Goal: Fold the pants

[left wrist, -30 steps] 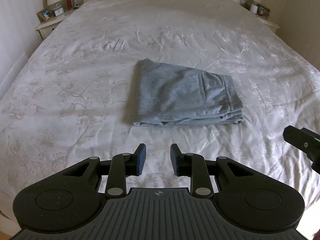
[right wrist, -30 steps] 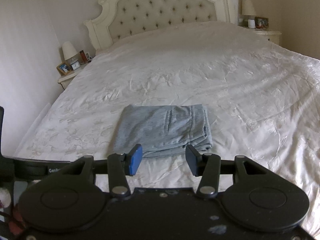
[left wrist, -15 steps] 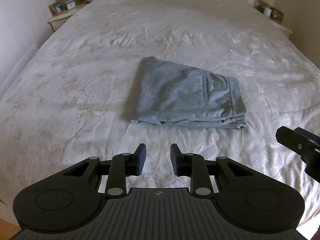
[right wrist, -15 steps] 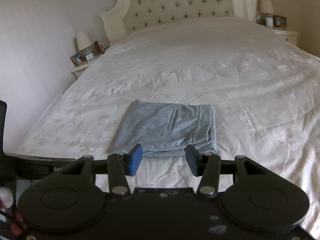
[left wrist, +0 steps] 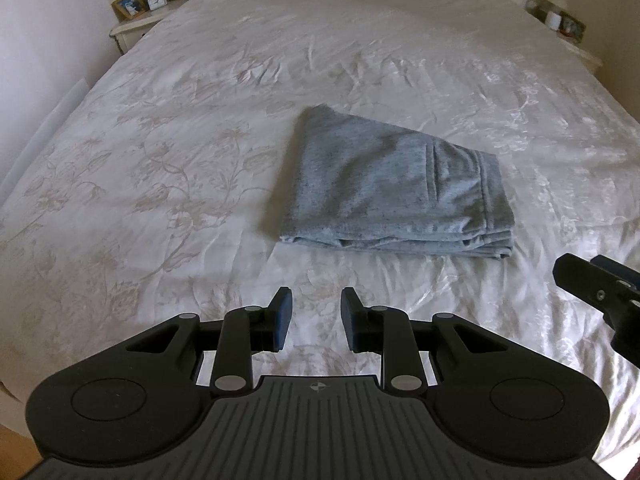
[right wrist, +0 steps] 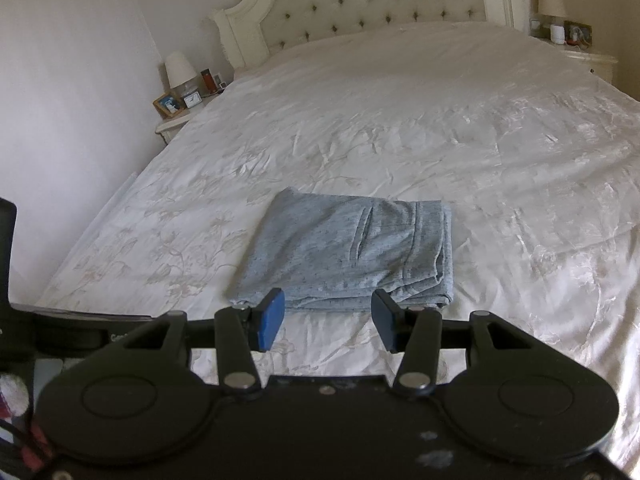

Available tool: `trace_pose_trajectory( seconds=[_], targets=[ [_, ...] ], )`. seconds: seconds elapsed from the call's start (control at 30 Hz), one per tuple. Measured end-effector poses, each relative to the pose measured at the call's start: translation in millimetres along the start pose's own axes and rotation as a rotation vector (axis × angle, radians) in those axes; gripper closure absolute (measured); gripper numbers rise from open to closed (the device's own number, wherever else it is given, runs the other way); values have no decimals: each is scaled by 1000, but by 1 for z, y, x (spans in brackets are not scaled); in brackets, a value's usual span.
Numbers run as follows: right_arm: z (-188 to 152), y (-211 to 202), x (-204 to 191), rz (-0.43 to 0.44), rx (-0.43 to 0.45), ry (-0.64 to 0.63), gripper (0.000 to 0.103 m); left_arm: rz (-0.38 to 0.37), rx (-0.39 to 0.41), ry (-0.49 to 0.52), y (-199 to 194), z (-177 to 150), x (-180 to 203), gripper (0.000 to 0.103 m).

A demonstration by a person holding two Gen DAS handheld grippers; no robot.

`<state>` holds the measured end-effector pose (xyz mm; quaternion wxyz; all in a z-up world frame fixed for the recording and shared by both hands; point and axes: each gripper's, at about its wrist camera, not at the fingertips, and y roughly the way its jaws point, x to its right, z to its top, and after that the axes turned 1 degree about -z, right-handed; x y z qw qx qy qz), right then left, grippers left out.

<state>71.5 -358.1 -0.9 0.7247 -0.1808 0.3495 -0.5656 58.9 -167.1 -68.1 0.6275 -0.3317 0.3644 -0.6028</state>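
Bedroom, white floral bedspread (left wrist: 168,152) on bed with tufted headboard (right wrist: 380,0). Grey pants (left wrist: 394,188) folded into a flat rectangular stack mid-bed, stacked edges facing the cameras. Left hand-held gripper (left wrist: 315,322) and right hand-held gripper (right wrist: 327,320) both parted, empty, short of the pants, not touching.

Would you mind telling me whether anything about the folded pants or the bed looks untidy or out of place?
Nothing stands out. The grey pants lie folded in a compact stack on the white bedspread, layered edges roughly aligned. The bedspread is only lightly creased. Neither hand-held gripper touches the pants.
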Motion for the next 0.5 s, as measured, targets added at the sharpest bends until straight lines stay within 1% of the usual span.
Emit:
trace_pose_trajectory(
  seconds=[0.5],
  targets=[
    [10, 16, 0, -7, -25, 13, 51, 8, -28, 23, 18, 12, 0, 77]
  ],
)
